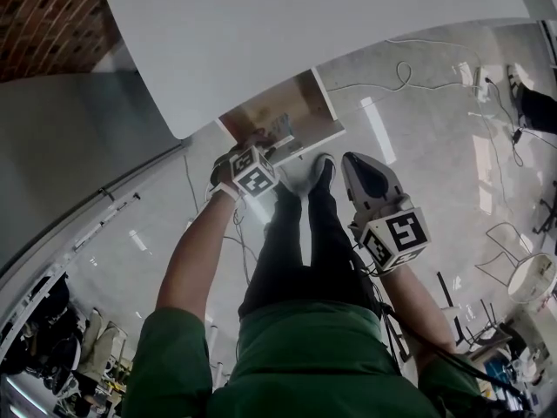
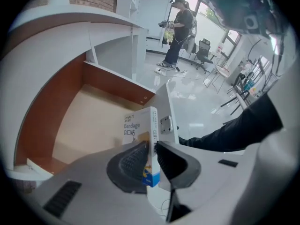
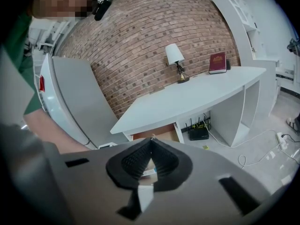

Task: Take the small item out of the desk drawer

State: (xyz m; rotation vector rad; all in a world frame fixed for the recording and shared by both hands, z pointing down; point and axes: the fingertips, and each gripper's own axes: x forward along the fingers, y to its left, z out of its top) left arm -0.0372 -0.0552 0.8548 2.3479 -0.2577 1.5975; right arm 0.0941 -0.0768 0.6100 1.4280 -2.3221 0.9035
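The left gripper (image 2: 152, 150) has its jaws closed on a small white cardboard box (image 2: 139, 125) printed "Bandage", with a blue corner at its near end. The ribbed black pads (image 2: 133, 159) press on the two broad faces of the box. The gripped end lies between the pads; the other end projects past the jaw tips toward the drawer. The box is therefore in the left jaws, over the front right corner of the open wooden drawer (image 2: 86, 121). No view shows whether its far end touches the drawer.

The drawer has a pale floor, red-brown side walls and a white front panel. It stands pulled out from under the white curved worktop (image 1: 305, 33).

The right gripper (image 3: 150, 142) has its jaws closed, tips meeting, with nothing gripped. In the head view it is beside the left gripper, apart from the drawer, above the person's black trouser legs (image 1: 305, 242).

On the worktop, against the red brick wall (image 3: 140, 41), stand a small lamp with a white shade (image 3: 175, 55) and a dark red book (image 3: 218, 63). Cables (image 1: 400, 77) lie on the glossy grey floor (image 1: 426, 146).
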